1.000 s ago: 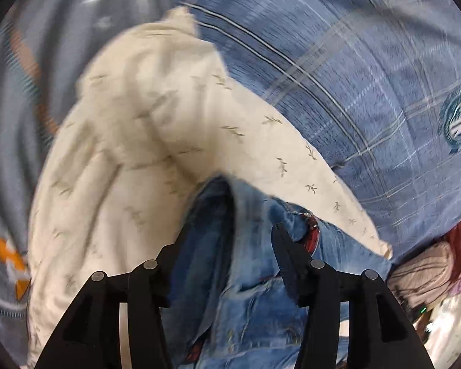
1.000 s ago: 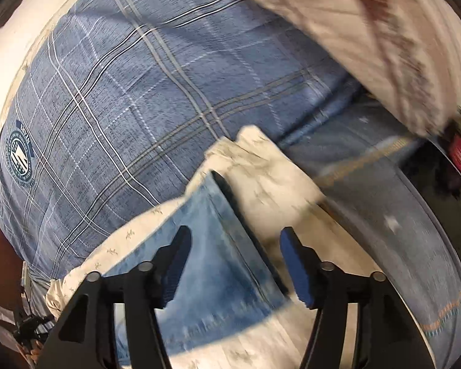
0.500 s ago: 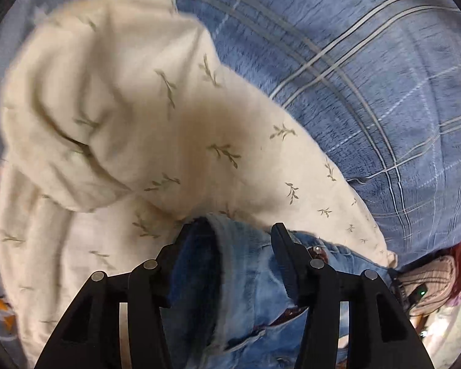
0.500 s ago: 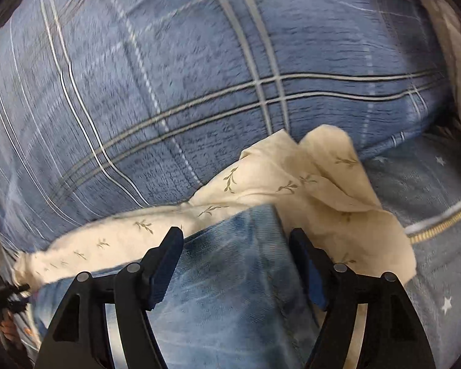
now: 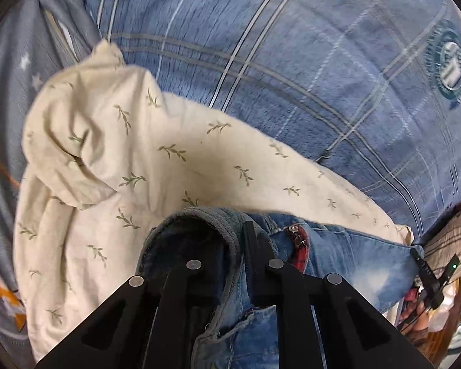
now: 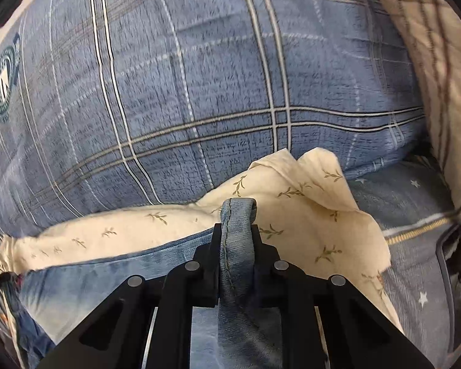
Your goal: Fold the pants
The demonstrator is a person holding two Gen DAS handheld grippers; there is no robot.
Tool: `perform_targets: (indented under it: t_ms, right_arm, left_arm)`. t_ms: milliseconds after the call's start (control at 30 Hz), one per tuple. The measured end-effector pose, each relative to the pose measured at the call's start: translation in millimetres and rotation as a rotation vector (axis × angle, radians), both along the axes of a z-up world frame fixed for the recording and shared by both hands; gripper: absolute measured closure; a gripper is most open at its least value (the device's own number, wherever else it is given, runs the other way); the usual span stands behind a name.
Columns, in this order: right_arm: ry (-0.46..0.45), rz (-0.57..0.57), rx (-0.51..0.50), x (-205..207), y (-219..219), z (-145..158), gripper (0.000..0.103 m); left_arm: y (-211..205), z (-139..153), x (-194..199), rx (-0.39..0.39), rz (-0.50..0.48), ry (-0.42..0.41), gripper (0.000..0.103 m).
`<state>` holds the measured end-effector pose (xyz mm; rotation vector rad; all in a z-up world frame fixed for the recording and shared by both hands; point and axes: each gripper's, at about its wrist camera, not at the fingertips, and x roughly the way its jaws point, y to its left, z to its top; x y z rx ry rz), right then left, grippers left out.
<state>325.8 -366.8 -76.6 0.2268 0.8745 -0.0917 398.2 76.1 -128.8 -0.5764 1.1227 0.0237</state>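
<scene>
The pants are light blue jeans (image 5: 347,255) lying on a cream cloth with a leaf print (image 5: 156,166). In the left wrist view my left gripper (image 5: 230,240) is shut on the bunched waistband of the jeans, beside a red plaid lining and a rivet. In the right wrist view my right gripper (image 6: 236,230) is shut on a folded hem of the jeans (image 6: 236,215), which sticks up between the fingers. The rest of the jeans (image 6: 107,270) stretches left over the cream cloth (image 6: 307,203).
A blue plaid blanket (image 5: 292,61) with a round crest lies behind the cream cloth, also in the right wrist view (image 6: 199,77). A grey star-print sheet (image 6: 415,246) lies at right. A beige plaid cloth (image 6: 430,61) sits at upper right.
Both grippers were open around the denim and have now closed on it. The left has pinched the waistband, the right the hem.
</scene>
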Motion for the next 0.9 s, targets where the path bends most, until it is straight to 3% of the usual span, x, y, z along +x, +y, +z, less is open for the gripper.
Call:
perform_targets:
  t_ms: [400,900]
  right_arm:
    - [-0.078,-0.022,0.020,-48,-8,44,0.089]
    - [-0.157,-0.013,0.047,-118,-13,65,0.089]
  left_arm:
    - [0,60,-71,0.029,-0.034,-0.100,0.093]
    - [-21,86,-135,0.102,-0.089,-0.204,0.093]
